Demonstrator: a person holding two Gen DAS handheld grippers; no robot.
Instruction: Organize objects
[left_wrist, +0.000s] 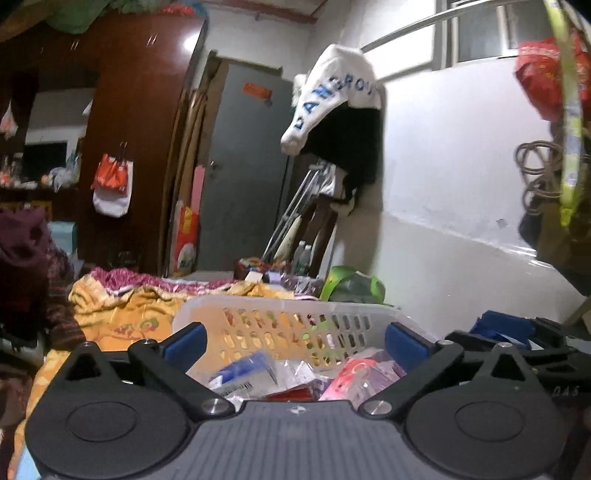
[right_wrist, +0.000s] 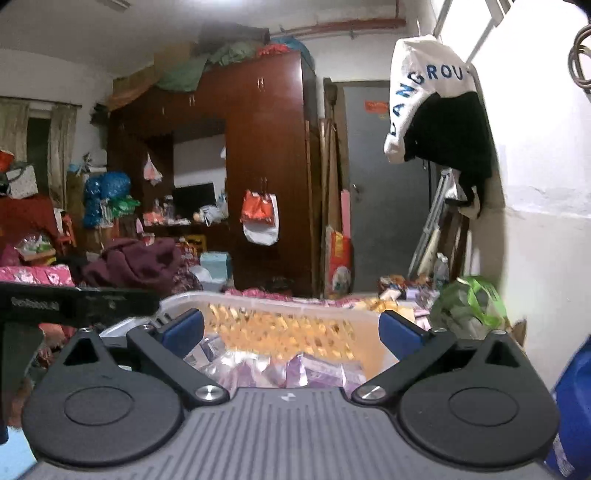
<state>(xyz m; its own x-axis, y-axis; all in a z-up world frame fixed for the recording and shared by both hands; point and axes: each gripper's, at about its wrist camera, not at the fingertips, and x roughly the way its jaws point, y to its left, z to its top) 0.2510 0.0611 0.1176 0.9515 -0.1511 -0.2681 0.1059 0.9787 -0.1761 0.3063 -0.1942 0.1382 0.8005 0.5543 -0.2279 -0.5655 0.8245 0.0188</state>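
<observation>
Both my grippers are hovering over the white perforated plastic basket (left_wrist: 295, 325) sitting on the orange patterned bedspread (left_wrist: 122, 314). My left gripper (left_wrist: 293, 341) is spread wide with nothing between its blue pads (left_wrist: 184, 341). Below it the basket holds a blue-and-white packet (left_wrist: 243, 373) and a pink packet (left_wrist: 351, 376). My right gripper (right_wrist: 291, 332) is just as wide apart and empty, over the purple packets (right_wrist: 295, 373) in the same basket (right_wrist: 280, 306). A green bag (left_wrist: 351, 286) sits behind the basket by the wall.
</observation>
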